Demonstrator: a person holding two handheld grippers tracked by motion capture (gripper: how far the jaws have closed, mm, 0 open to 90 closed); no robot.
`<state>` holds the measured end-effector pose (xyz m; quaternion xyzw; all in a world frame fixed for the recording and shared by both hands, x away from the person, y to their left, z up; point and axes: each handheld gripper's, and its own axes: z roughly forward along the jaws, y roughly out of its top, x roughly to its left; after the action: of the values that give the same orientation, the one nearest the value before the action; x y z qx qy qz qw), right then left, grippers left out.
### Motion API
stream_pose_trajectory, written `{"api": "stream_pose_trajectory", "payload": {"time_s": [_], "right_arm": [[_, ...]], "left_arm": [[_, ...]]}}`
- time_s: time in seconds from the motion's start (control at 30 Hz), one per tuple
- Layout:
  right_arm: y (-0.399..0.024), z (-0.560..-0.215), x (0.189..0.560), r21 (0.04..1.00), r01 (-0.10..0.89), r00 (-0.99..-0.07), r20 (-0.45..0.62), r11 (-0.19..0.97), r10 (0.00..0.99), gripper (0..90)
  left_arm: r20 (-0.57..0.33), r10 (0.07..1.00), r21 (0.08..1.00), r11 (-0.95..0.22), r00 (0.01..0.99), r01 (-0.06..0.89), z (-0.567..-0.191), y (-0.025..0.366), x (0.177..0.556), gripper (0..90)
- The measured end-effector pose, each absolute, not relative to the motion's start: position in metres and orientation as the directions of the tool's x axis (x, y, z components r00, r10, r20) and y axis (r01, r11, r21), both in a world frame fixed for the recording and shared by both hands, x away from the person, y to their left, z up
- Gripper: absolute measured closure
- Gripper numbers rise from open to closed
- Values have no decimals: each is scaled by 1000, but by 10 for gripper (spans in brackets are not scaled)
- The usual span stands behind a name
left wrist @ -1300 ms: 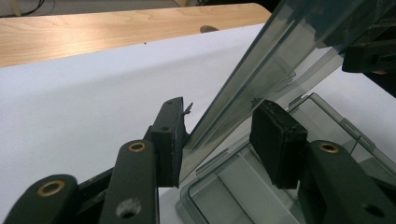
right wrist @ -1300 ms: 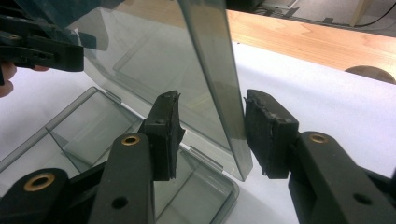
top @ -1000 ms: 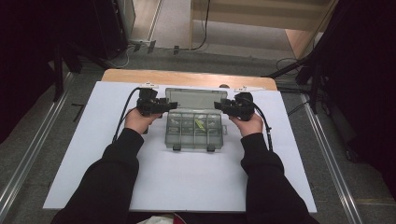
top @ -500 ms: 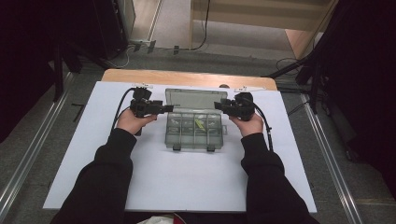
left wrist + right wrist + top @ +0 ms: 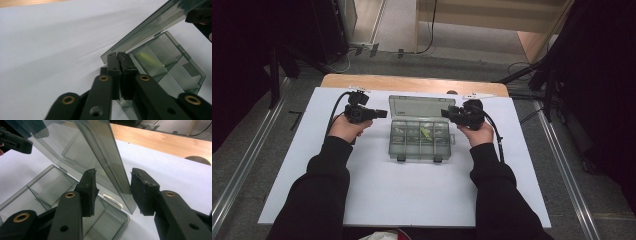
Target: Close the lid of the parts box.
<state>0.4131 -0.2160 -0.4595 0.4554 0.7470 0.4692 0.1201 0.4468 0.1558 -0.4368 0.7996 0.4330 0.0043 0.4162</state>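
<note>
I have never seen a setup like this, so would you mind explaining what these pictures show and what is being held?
A person sits at a table and holds a hand-operated gripper in each hand; there is no robot arm. The high view looks down from above: the left gripper and right gripper flank a clear plastic compartment box on a white sheet. The box's lid stands open. Each gripper view comes from a camera riding on that gripper. The left gripper's jaws have just closed, with nothing between them, beside the box. The right gripper's jaws are open, with the lid's edge between them, not pressed.
</note>
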Motion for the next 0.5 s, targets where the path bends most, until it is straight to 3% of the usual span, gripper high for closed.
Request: {"api": "stream_pose_trajectory", "payload": {"time_s": [0.5], "right_arm": [[-214,-461,408,828,541,-566,228,148,793,541]], "left_arm": [[-289,686,739,-283,668,611,-426,145,456,888]]}}
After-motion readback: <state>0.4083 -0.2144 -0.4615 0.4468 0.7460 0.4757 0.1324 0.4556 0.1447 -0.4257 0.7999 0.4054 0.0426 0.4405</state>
